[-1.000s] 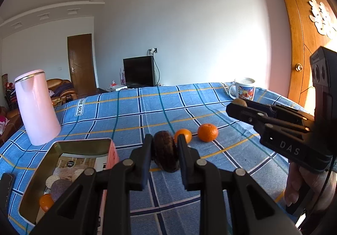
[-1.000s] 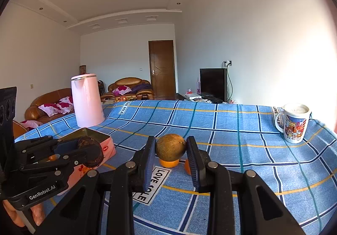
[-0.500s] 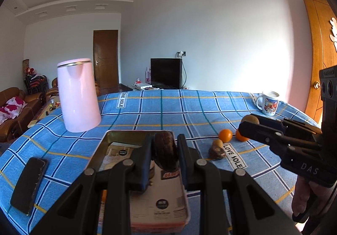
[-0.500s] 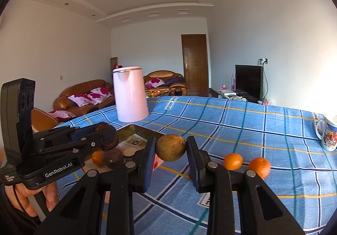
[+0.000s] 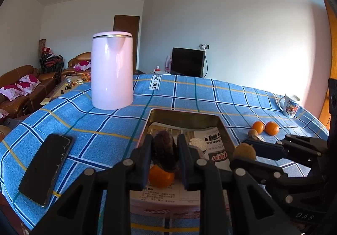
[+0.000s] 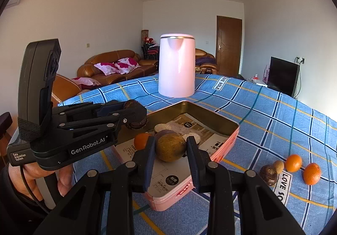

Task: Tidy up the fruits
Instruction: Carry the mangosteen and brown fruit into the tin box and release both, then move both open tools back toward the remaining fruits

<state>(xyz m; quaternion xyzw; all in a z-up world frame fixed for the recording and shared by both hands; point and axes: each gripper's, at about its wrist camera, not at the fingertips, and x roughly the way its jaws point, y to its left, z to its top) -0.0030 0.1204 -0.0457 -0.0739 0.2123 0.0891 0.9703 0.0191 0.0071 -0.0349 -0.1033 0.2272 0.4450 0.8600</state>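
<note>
Left claw (image 5: 164, 150) clamped on a dark purple-brown fruit (image 5: 164, 152), wrinkled skin, held over the near end of the tin tray (image 5: 185, 113). Right claw (image 6: 171, 152) clamped on a round tan-brown fruit (image 6: 170, 147), also above the tray, over its near-right part. Both sets of jaws are pinched tight against the fruit, no gap visible.

Tray is a shallow rectangular tin with pink outer walls, printed paper lining the bottom, sitting mid-counter toward the near edge. Inside it: one orange (image 6: 141, 140) at the near-left, a dark fruit next to it and a couple of pale round pieces (can't tell what those are).

Not in the tray, on the blue plaid cloth (image 6: 273, 121) toward the counter's right side: two oranges (image 6: 293, 163) just beside each other, a small tan fruit (image 6: 278, 166) and a dark brown fruit (image 6: 268, 174) touching or nearly touching, all by the "LOVE SOLE" label.

Other stuff: pink kettle (image 5: 112, 71) upright beyond the tray toward the far edge, black phone (image 5: 45, 168) flat near the left edge, printed mug (image 5: 290, 105) at the far right corner. A hand (image 6: 31, 178) grips the left claw's handle in the right wrist view.
</note>
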